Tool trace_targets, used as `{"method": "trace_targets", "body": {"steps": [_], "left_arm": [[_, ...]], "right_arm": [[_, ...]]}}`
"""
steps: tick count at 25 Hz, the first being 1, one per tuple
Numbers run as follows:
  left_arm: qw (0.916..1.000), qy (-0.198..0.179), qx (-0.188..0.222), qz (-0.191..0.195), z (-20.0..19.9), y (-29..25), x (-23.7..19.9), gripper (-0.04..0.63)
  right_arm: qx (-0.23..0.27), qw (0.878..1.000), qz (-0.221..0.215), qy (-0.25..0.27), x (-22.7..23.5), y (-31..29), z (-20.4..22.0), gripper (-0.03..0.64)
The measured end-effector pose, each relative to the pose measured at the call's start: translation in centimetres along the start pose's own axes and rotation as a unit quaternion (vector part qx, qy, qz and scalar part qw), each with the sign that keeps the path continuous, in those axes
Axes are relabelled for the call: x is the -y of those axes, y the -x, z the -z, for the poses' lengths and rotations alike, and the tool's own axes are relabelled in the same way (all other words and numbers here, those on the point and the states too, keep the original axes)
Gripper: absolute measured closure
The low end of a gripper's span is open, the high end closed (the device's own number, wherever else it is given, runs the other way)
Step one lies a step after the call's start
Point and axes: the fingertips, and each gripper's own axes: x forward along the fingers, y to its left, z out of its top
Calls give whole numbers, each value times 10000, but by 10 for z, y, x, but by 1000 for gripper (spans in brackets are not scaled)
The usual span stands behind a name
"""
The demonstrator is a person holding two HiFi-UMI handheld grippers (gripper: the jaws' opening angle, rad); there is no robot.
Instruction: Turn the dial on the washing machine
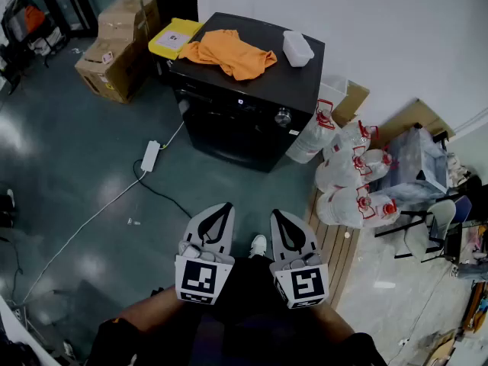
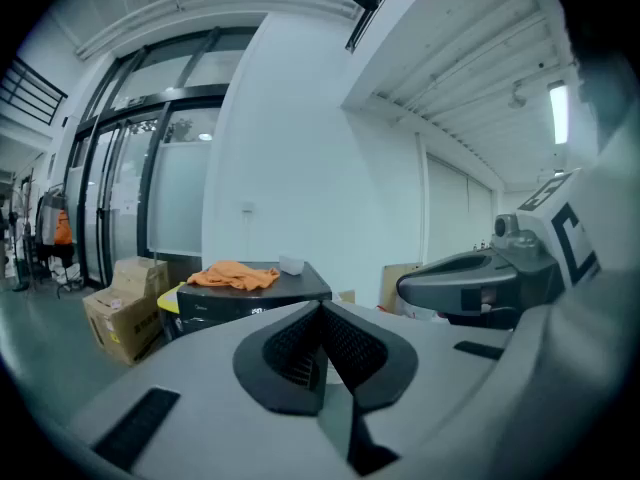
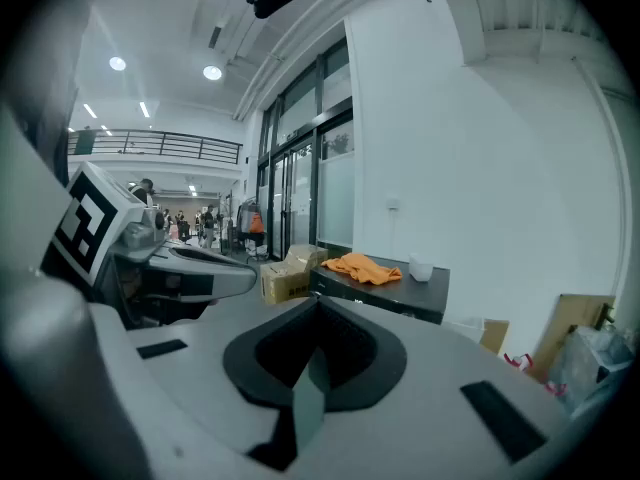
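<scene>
Pressing together with nothing between them, the fingers of the left gripper (image 2: 320, 310) and of the right gripper (image 3: 318, 306) are closed and empty, held side by side and tipped slightly down. The washing machine (image 1: 245, 90) stands well apart from them across the floor (image 1: 84, 174), its dial (image 1: 283, 117) at the right end of its front. An orange cloth (image 1: 229, 52) and a white tub (image 1: 297, 48) lie on top; cardboard boxes (image 1: 118, 48) sit beside it

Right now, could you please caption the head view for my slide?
Left gripper and right gripper, both shut, held short of the black washing machine topped with orange cloth.
</scene>
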Motion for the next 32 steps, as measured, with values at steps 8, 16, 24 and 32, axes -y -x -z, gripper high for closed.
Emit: {"method": "trace_targets", "body": {"steps": [8,16,24,32], "left_arm": [[10000,13,-38,-9,0,-5,-4,581],[9999,22,21,-141,-2,-3,-27,581],[9996,-159,153,-165,-14,11,-68,581],[9994,-211,237,-163,-9,39,-107,581]], "right_arm": [[-97,10000,-13,13,3,-5,1,603],[-64,9994,312,-132,18,-13,1,603],[42,9964,835,-111,18,-21,-12,601],[95,9922,1240,-122,-4,-30,-18,601]]}}
